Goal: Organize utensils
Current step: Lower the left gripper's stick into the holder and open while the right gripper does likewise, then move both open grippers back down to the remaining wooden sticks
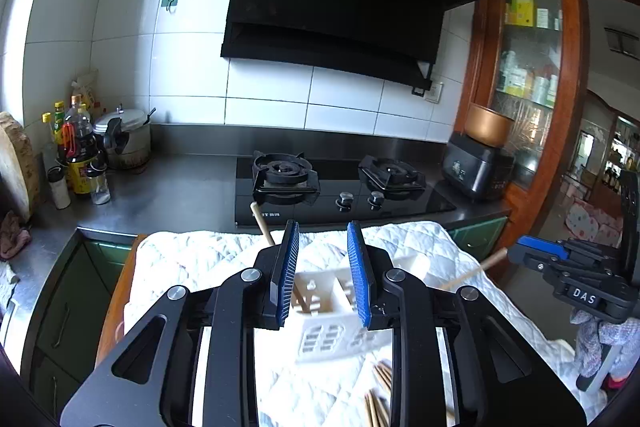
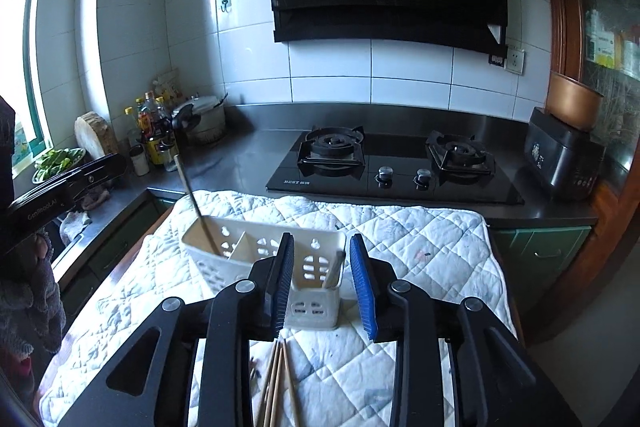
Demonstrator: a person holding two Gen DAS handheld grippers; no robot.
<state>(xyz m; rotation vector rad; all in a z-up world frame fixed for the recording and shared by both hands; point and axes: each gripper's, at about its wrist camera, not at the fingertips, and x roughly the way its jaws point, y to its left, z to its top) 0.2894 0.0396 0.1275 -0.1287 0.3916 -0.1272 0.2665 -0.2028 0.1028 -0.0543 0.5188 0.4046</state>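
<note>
1. Here, going from the left, the left gripper [image 1: 323, 269] hangs over the white quilted cloth [image 1: 192, 259] that covers the tabletop, its fingers [image 1: 289, 267] parted with nothing between the pads; only the white caddy [image 1: 324, 339] shows through the gap.
2. That caddy, a slotted utensil holder, stands upright on the cloth just beyond the left fingertips. One chopstick [image 2: 196, 203] already leans in its far-left compartment, tip up and tilted left.
3. In the right wrist view a second utensil handle [image 2: 335, 269] stands in the caddy's right compartment.
4. The loose chopsticks [image 2: 276, 383] are the task's remaining things. They lie flat on the cloth, near of the caddy, bundled roughly parallel with their long axis running near to far.
5. They sit beneath and just left of the right gripper [image 2: 323, 285], behind its fingertips, not ahead of them. In the left wrist view the same sticks [image 1: 378, 397] show low and to the right, under the left gripper's right finger.
6. The right gripper's fingers [image 2: 362, 283] are likewise released and empty.
7. Judging by this, the right hand is the nearer one. It would probably have to draw back toward the near edge and tip down, closing across the sticks, not along them.
</note>
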